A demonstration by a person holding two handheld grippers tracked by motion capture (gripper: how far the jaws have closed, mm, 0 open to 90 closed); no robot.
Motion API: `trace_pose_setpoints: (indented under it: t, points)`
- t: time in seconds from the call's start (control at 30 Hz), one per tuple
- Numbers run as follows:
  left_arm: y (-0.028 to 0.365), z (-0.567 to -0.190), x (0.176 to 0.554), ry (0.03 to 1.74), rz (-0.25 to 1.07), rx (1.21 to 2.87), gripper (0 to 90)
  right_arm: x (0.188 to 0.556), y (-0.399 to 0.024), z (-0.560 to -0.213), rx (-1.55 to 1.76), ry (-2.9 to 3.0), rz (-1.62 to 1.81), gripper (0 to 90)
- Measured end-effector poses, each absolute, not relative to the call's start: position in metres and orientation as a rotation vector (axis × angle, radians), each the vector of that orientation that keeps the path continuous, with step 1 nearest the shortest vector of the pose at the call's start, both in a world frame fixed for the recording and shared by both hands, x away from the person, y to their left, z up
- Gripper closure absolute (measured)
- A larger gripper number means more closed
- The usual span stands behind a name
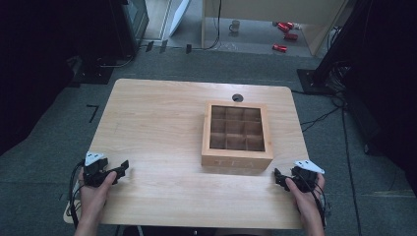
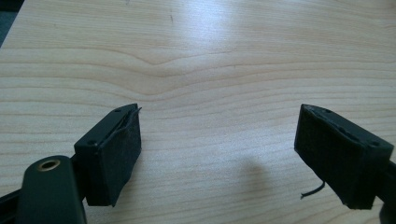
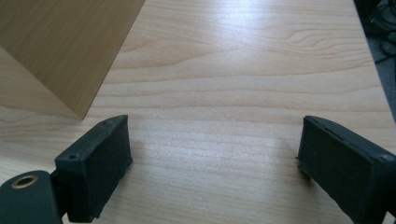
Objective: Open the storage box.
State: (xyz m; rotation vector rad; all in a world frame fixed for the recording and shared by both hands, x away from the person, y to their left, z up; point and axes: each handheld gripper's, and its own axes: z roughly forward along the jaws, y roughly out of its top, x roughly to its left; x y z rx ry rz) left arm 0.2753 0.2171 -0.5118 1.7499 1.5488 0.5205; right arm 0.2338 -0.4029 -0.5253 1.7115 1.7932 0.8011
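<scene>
- Between the two grippers, ahead of both: a wooden box [image 1: 236, 134] on the table [image 1: 157, 123], with a glazed lid over a three-by-three grid of compartments and "TEA" on its near face.
- Left gripper [image 1: 116, 172]: held in the left hand [image 1: 94, 189] at the table's near left edge, jaws wide apart, nothing between them. Box sits well off to its right.
- Left gripper view: gripper [image 2: 217, 154] over bare wood grain, with a loose thread hanging from the right pad [image 2: 329, 156].
- Right gripper [image 1: 280, 178]: held in the right hand [image 1: 306, 196] at the near right corner, jaws also wide, holding nothing. Box is just ahead and to its left, near corner close to the jaws, not touching.
- Right gripper view: gripper [image 3: 212, 161] above bare table; box corner [image 3: 60, 51] shows at upper left, just beyond the left pad [image 3: 95, 170].
- Beyond the table, on the floor: a mug [image 1: 235, 26] and red cans [image 1: 285, 34].
</scene>
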Motion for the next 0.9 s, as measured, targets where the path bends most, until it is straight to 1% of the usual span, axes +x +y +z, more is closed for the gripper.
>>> trace_pose_setpoints:
  t: [0.13, 0.33, 0.57, 0.77, 0.83, 0.9]
  points:
    - [0.212, -0.510, 0.274, 1.539, 0.538, 1.739, 15.5, 0.235, -0.404, -0.525, 1.720, 1.796, 0.807, 8.7]
    - [0.196, -0.506, 0.278, 1.506, 0.524, 1.745, 15.5, 0.236, -0.402, -0.526, 1.724, 1.791, 0.798, 7.9]
    - [0.176, -0.497, 0.285, 1.456, 0.438, 1.738, 14.4, 0.240, -0.406, -0.525, 1.682, 1.847, 0.819, 7.9]
    - [0.159, -0.490, 0.291, 1.418, 0.419, 1.736, 14.4, 0.248, -0.412, -0.522, 1.644, 1.952, 0.812, 7.6]
    - [0.147, -0.484, 0.296, 1.390, 0.422, 1.735, 14.4, 0.250, -0.412, -0.524, 1.632, 1.938, 0.830, 5.6]
    - [0.143, -0.482, 0.298, 1.382, 0.422, 1.734, 14.4, 0.249, -0.411, -0.526, 1.625, 1.921, 0.845, 5.5]
